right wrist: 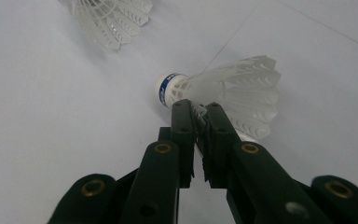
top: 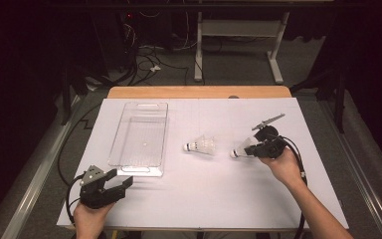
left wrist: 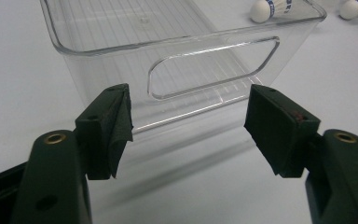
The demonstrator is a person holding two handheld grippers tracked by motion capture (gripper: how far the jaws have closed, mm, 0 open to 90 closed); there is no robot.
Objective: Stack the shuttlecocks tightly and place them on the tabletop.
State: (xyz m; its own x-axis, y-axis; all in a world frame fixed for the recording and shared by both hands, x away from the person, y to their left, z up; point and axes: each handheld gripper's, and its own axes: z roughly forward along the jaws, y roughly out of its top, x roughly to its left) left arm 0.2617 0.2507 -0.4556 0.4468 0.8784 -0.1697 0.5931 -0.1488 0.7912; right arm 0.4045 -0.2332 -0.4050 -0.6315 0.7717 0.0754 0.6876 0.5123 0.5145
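Shuttlecock [right wrist: 223, 91] in right tool [right wrist: 200, 116], cork approx. leftward, axis near-horizontal.

We see a white worktop [top: 204, 199] with a light wooden strip along its far edge. On it lies a clear, colourless tray [top: 142, 133] whose base is ribbed with fine parallel lines. Two shuttlecocks are white: the held shuttlecock [right wrist: 223, 93] has a white cork ringed by a blue band and pale, feathered vanes, and the loose shuttlecock [top: 200, 146] carries the same blue band. Both grippers are black, the left gripper [left wrist: 189, 130] and the right gripper [right wrist: 200, 114], with small brass-coloured rivets. A grey plate tops the left gripper.
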